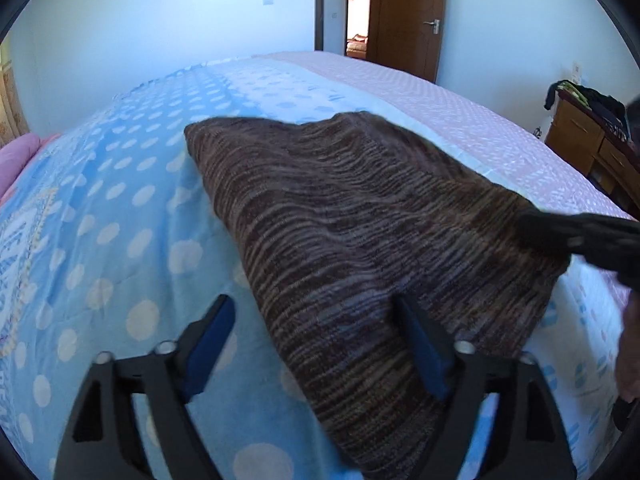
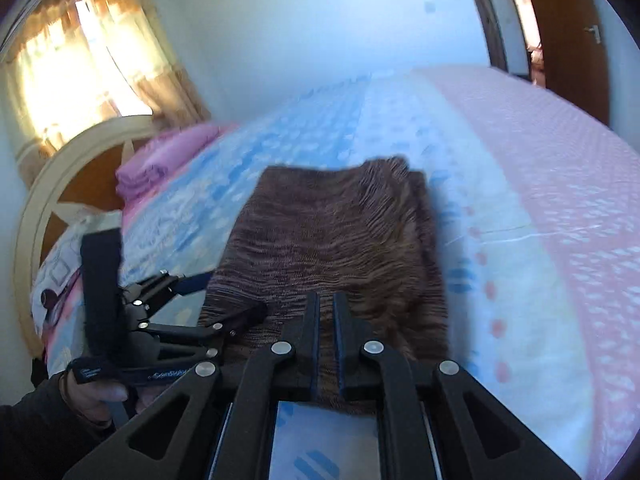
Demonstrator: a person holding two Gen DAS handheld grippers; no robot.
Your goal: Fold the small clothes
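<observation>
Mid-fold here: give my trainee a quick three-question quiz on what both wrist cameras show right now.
1. True or false: the left gripper is clamped on the brown striped knit.
2. What does the knit lie on? A) wooden floor B) dotted blue bedsheet C) pink folded bedding
3. How do the jaws of the right gripper stand?

Key: 1 false, its jaws stand wide apart over the knit's edge, pads not pressing. 2 B. 3 nearly shut, a narrow gap between them; whether they pinch cloth cannot be told.
</observation>
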